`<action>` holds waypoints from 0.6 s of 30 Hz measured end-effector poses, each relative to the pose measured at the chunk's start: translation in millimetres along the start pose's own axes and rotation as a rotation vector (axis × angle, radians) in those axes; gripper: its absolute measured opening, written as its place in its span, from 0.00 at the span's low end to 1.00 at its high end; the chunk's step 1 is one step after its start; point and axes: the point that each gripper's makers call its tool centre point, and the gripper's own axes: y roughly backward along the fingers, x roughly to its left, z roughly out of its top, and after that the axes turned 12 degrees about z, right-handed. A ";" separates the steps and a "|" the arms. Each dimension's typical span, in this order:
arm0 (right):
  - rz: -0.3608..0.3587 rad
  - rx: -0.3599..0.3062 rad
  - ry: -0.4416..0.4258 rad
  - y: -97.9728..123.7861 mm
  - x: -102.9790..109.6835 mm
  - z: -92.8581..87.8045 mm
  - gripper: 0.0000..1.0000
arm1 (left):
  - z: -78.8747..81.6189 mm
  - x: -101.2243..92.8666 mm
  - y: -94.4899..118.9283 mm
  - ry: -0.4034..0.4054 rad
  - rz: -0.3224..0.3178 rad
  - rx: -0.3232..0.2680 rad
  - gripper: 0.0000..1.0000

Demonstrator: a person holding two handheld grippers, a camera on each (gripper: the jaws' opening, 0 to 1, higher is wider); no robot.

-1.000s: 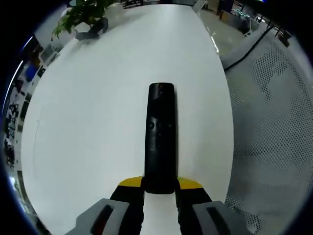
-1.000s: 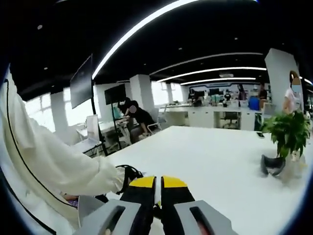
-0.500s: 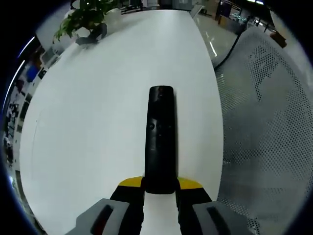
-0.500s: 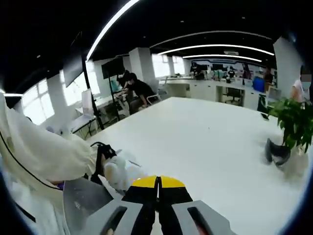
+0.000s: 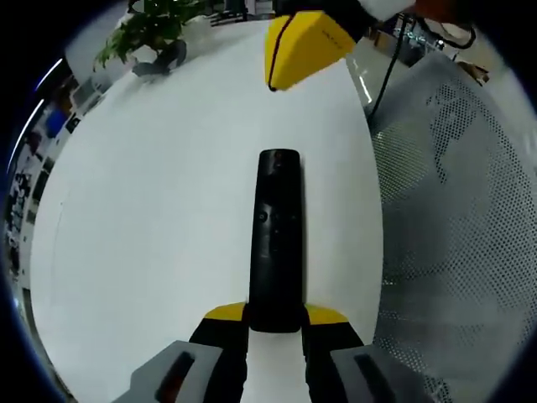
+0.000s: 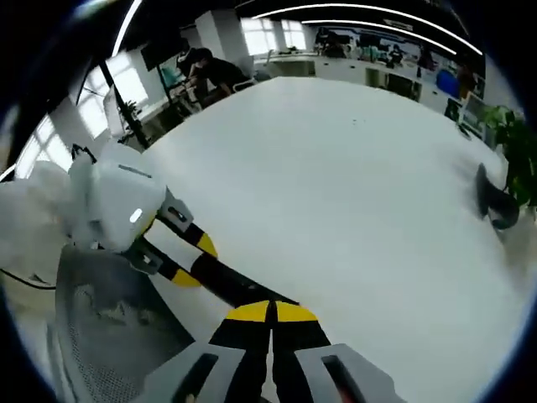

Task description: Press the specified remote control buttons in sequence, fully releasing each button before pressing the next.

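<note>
Black plastic runs up the middle of the left gripper view: the remote control [image 5: 276, 239] lies lengthwise, its near end clamped between the yellow-tipped jaws of the left tool [image 5: 275, 317], its far end pointing toward the top of the frame. Beneath it spreads the white worktop [image 5: 151, 210]. At the top centre the right tool [image 5: 304, 38] comes in, yellow tips pressed together, well apart from the remote's buttons. A perforated grey chair back [image 5: 453, 218] fills the right side, and a potted plant [image 5: 155, 21] stands at the upper left (its pot is too small to tell what else it holds).

From the right gripper view, that tool [image 6: 270, 314] sits at bottom centre with its jaws closed on nothing. Just above them the remote [image 6: 231, 285] slants toward the lower left, gripped there by the left tool [image 6: 180, 256] under its white housing. Far right, a dark object [image 6: 493, 201] rests on the worktop [image 6: 352, 168] beside green leaves [image 6: 516, 138].
</note>
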 end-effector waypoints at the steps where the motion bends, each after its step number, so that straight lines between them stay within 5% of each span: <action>1: 0.001 0.028 -0.011 -6.4 -5.0 -5.6 0.00 | 0.1 0.3 -0.3 0.007 -0.001 -0.007 0.24; 18: 0.022 0.152 -0.038 -35.5 -18.1 -24.1 0.00 | 2.1 2.6 -2.6 -0.013 -0.015 0.072 0.24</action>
